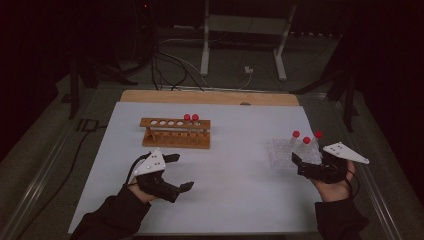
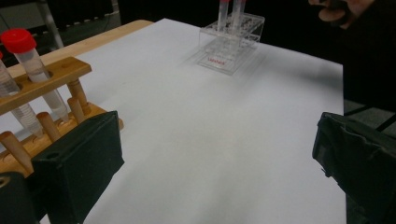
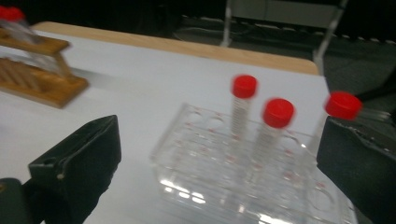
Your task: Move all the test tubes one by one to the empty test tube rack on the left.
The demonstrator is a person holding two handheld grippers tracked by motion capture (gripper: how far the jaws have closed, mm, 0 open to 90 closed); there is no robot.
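Note:
A wooden tube rack [image 1: 175,133] stands mid-table and holds two red-capped tubes [image 1: 191,118] at its right end. At the right, a clear plastic rack [image 1: 292,153] carries three red-capped tubes [image 1: 306,140]. My left gripper [image 1: 181,171] hovers open in front of the wooden rack, with nothing between its jaws. In the left gripper view [image 2: 215,163] the wooden rack [image 2: 42,93] is beside the left jaw. My right gripper [image 1: 307,161] is open at the clear rack's near side. In the right gripper view [image 3: 219,158] the jaws straddle the clear rack [image 3: 224,186]; one tube's cap [image 3: 343,105] is next to the right jaw.
White paper [image 1: 235,165] covers the table, and a wooden edge [image 1: 210,96] shows at the back. Cables [image 1: 170,70] and a metal stand [image 1: 245,30] are on the floor beyond. A dark rail [image 1: 380,200] runs past the table's right side.

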